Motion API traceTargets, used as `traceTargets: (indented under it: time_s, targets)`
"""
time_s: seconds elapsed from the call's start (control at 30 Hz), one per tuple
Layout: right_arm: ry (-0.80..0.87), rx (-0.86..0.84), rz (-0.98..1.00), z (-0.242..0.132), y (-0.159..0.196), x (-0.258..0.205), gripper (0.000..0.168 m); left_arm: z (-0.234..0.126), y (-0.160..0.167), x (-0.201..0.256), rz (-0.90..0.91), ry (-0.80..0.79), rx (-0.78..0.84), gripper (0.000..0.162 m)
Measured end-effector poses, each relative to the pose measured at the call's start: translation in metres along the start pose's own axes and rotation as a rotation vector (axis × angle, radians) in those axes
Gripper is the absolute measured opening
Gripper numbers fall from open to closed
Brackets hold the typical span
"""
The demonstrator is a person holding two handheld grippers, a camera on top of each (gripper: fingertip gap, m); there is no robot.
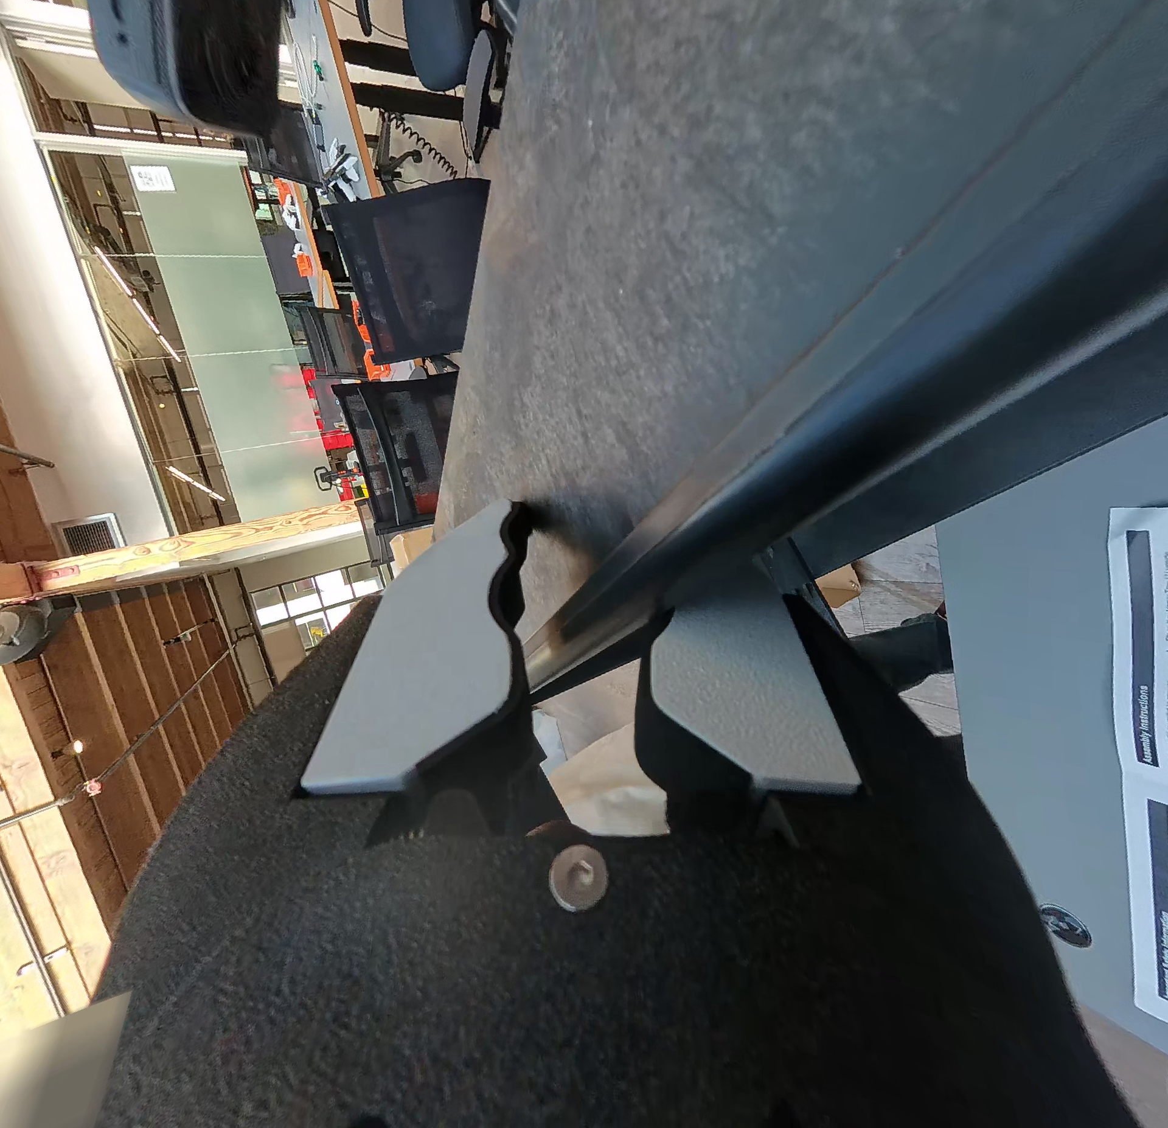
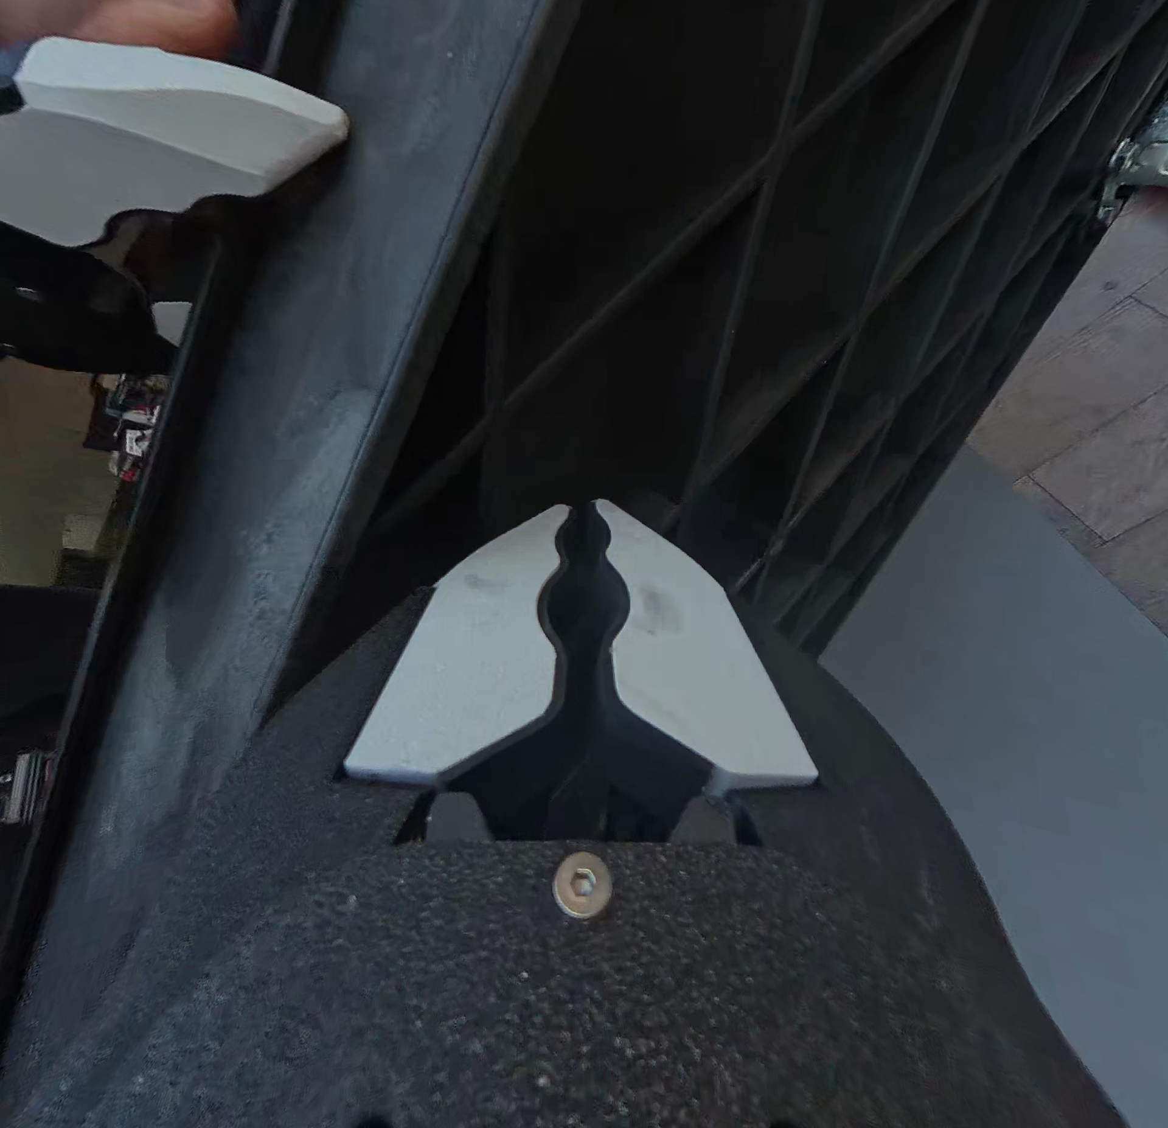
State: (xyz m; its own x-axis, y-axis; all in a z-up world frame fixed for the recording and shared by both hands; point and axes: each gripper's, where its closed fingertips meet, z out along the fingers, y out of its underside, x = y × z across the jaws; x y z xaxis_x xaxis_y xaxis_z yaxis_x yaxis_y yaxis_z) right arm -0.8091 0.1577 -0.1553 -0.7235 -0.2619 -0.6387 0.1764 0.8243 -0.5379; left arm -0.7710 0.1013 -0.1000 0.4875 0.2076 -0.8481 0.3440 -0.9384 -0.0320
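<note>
A large dark panel fills both views: a speckled grey face, a black rim, and a black ribbed underside. My left gripper is turned on its side and shut on the panel's rim, one grey finger on each side of it. That gripper's grey finger also shows at the top left of the right wrist view, against the rim, with a person's hand behind it. My right gripper is shut, tips touching, close in front of the ribbed underside. Nothing shows between its fingers.
A flat grey board carrying a printed paper sheet lies to the right; it also shows in the right wrist view. Mesh office chairs and cluttered desks stand beyond. Wooden flooring is at the right. Tip to tip, the grippers are about 9 centimeters apart.
</note>
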Motion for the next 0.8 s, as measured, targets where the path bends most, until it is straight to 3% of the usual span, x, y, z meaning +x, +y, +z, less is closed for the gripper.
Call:
traceTargets:
  time_s: [0.13, 0.43, 0.6, 0.7, 0.8]
  targets:
    - [-0.026, -0.055, 0.005, 0.024, 0.0, 0.007, 0.0, -0.001, 0.001, 0.001, 0.004, 0.007, -0.009, 0.036]
    - [0.011, -0.055, -0.057, 0.02, -0.003, 0.01, 0.0, -0.001, 0.001, 0.001, 0.022, 0.019, -0.016, 0.036]
    - [-0.132, 0.172, -0.008, -0.019, -0.041, -0.004, 0.0, -0.001, 0.001, 0.001, 0.024, 0.017, -0.019, 0.036]
    - [-0.04, 0.058, -0.027, -0.001, -0.026, 0.0, 0.0, -0.001, 0.0, 0.001, 0.021, 0.015, -0.017, 0.036]
    - [-0.07, 0.081, 0.005, 0.004, -0.026, 0.0, 0.0, -0.002, 0.001, 0.002, 0.018, 0.014, -0.018, 0.036]
